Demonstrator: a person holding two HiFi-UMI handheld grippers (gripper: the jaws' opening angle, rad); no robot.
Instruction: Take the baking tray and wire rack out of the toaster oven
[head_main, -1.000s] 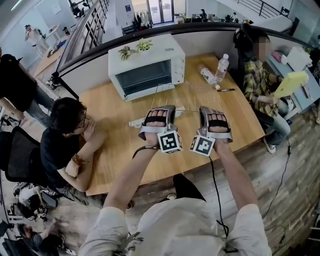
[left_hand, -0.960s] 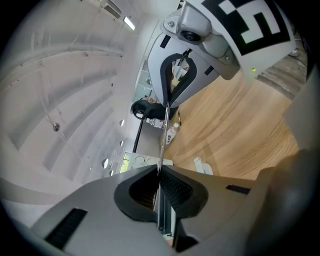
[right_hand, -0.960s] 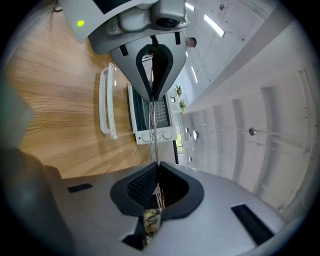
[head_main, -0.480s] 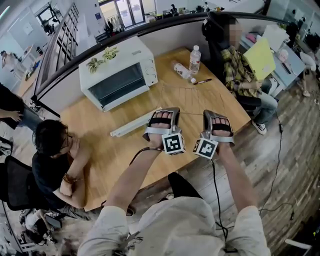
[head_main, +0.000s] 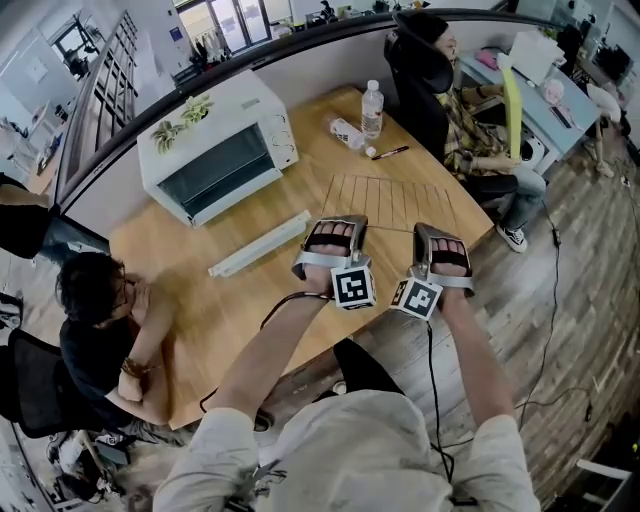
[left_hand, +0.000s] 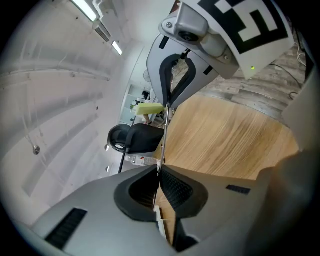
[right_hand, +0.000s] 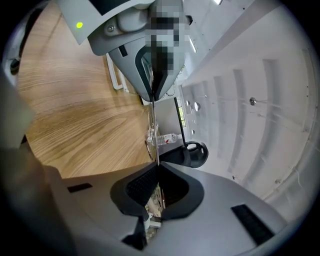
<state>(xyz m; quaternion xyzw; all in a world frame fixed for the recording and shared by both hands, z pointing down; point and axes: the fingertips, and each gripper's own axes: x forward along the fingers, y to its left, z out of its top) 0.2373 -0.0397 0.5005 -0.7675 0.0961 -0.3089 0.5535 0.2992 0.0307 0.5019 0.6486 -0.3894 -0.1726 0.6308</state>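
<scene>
1. Grippers. The left gripper (head_main: 337, 222) and the right gripper (head_main: 432, 230) sit side by side at the near edge of the wire rack (head_main: 385, 200). In each gripper view the ribbed black pads are clamped onto one thin wire that runs edge-on between them.

2. Wire rack. It is out of the oven and over the wooden table (head_main: 200, 300). It is a flat grid of slim parallel metal rods. Whether its far edge touches the table cannot be determined.

3. Tray. A pale, shallow tray (head_main: 260, 244) with a raised rim lies flat on the table, to the left of the rack and apart from it.

4. Toaster oven (head_main: 215, 150). It is a white box with a dark glass front. It stands beyond the tray, with its door apparently shut.

5. Status. Both items are out. Judged remaining: set the rack down and let go.
</scene>
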